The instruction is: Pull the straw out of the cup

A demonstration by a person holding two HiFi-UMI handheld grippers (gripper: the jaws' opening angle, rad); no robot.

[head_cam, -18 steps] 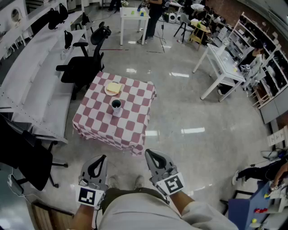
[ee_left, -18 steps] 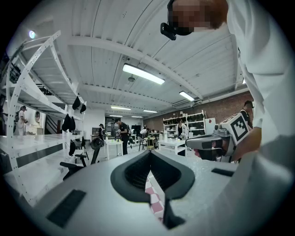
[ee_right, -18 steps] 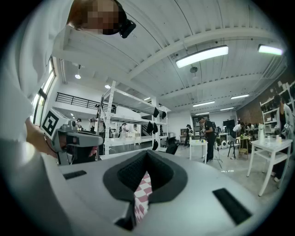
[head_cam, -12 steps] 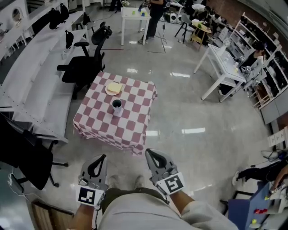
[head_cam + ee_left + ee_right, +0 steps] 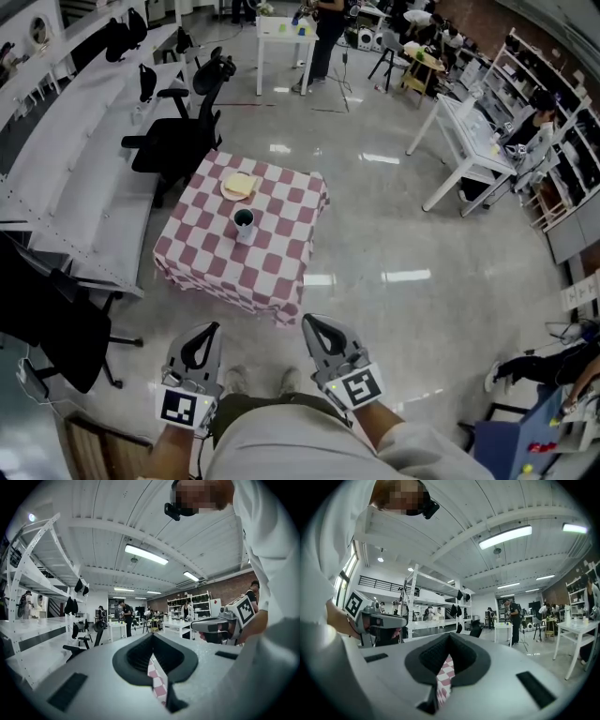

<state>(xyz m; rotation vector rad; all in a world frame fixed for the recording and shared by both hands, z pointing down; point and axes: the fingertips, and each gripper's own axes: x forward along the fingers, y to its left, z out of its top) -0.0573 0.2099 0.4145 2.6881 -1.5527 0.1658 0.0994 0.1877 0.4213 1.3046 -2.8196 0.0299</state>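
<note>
Little has moved since the earlier frames: in the head view the room has slid a touch to the right, while both grippers keep their places low in the frame, in front of the person's pale trousers. The left gripper [image 5: 211, 328] has its jaws closed tip to tip with nothing between them; in the left gripper view only a narrow slit shows below the meeting tips, and a strip of red-and-white checks is visible through it. The right gripper [image 5: 310, 321] looks the same, its jaws together and empty, with the same checks showing through its slit in the right gripper view. The two grippers are side by side and apart from each other, both pointing roughly level toward the table [image 5: 201, 255], which is draped in a red-and-white checked cloth and stands on the glossy grey floor [image 5: 403, 234]. The cup [image 5: 243, 223] stands upright near the middle of the cloth, well apart from both grippers; its inside looks dark, and the straw is too small to make out. Farther back on the cloth lies a pale round plate [image 5: 238, 185] with something yellowish on it. A black office chair [image 5: 174, 142] stands just beyond the table's far left corner. White tables [image 5: 469, 141] and people working fill the room behind.
</note>
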